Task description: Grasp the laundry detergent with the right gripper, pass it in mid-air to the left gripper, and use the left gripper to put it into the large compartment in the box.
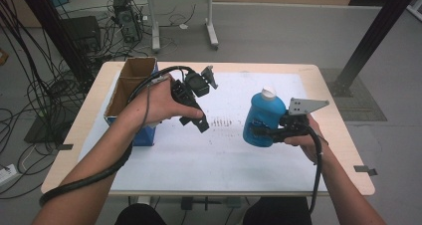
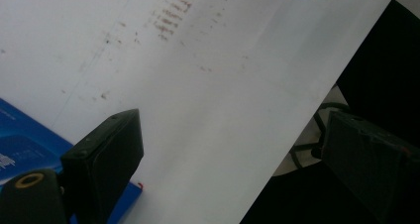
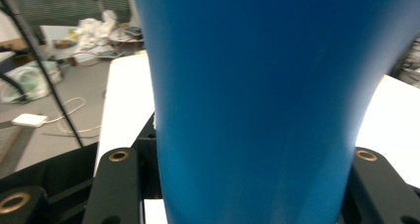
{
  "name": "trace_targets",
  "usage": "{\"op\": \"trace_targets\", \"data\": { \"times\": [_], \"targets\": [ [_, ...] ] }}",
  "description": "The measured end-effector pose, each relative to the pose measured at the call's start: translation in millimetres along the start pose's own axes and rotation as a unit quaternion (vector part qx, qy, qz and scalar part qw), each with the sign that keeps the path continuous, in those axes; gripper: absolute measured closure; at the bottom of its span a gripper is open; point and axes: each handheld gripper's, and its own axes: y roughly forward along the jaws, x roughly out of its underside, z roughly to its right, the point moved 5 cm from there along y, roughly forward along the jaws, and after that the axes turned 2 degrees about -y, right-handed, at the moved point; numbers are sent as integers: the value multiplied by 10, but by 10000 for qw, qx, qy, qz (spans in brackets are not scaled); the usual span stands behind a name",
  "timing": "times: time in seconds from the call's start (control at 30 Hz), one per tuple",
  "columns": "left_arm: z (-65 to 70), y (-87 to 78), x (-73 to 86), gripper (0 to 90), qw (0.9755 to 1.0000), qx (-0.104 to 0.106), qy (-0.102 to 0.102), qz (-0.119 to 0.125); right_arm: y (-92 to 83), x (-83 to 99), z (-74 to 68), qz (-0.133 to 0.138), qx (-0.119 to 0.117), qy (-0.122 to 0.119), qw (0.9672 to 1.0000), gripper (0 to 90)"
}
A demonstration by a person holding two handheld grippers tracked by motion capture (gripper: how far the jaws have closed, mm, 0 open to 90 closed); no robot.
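Note:
A blue bottle (image 1: 263, 116) with a white cap hangs upright above the right half of the white table sheet (image 1: 199, 155). My right gripper (image 1: 259, 133) is shut on its lower body. In the right gripper view the bottle's blue wall (image 3: 257, 95) stands between the two black jaws of the right gripper (image 3: 247, 194), which press on its sides. My left gripper (image 1: 195, 116) is held above the middle-left of the table, tilted down. In the left gripper view the left gripper (image 2: 237, 174) is open, its jaws wide apart with nothing between them.
An open cardboard box (image 1: 130, 88) with blue sides stands at the table's left, close beside the left hand; its blue side (image 2: 20, 144) sits by the left jaw. Faint brown marks (image 1: 221, 121) stain the sheet's middle. Black frame posts, cables and another table stand beyond the far edge.

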Motion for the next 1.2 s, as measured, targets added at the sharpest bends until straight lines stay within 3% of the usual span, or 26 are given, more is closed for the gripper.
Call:
{"op": "trace_targets", "data": {
  "times": [0.03, 0.07, 0.2, 0.47, 0.57, 1.2],
  "targets": [
    [19, -33, -18, 98, 9999, 1, 136, -29, 11, -11, -7, -1, -79, -14, 10000, 436],
    [19, -33, -18, 106, 9999, 1, 136, -29, 11, -11, -7, -1, -79, -14, 10000, 436],
    [73, -110, -81, 108, 9990, -8, 446, -15, 33, -77, -43, 124, -549, 15, 9984, 436],
    [163, -208, -175, 108, 9970, 70, 764, -78, 39, -143, -97, 198, -854, -77, 9961, 436],
    [231, -240, -239, 108, 9950, 158, 979, -92, 50, -149, -117, 179, -972, -116, 9950, 436],
    [379, -290, -414, 101, 9904, 169, 1360, -198, 251, -228, -240, 8, -1455, -312, 9889, 435]
  ]
}}
